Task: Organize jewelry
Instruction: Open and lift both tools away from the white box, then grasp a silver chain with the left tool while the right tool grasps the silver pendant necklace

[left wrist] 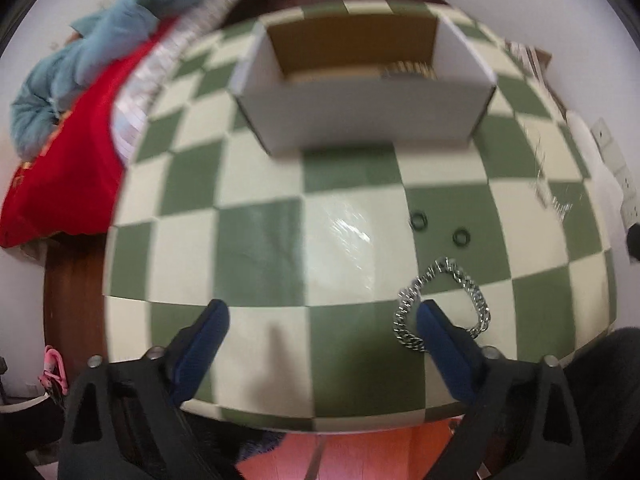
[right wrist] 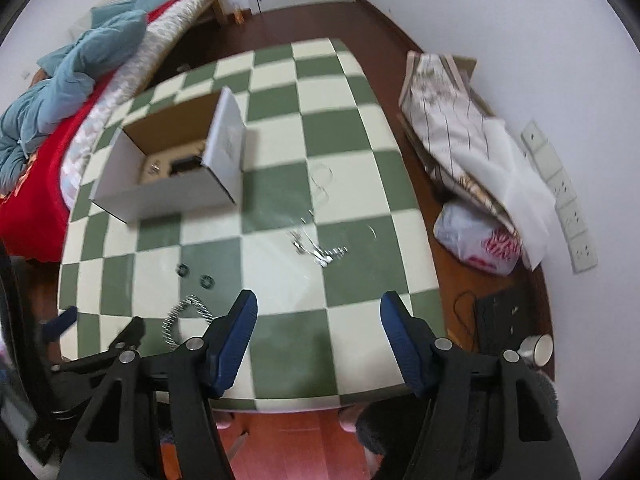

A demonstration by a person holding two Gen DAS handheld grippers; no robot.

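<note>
Trouble could start with my left tongs (left wrist: 322, 312): wide apart and empty, one tip overlapping the chain bracelet (left wrist: 442, 304) on the bench (left wrist: 260, 240), likely nudging it. My right tongs (right wrist: 318, 308), half-open and empty, might scatter the thin silver pieces (right wrist: 316, 252).

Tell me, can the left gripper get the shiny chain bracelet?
Probably yes. The left gripper is open, and its right finger already overlaps the silver chain bracelet lying loose on the checkered table. Nothing covers the bracelet.
</note>
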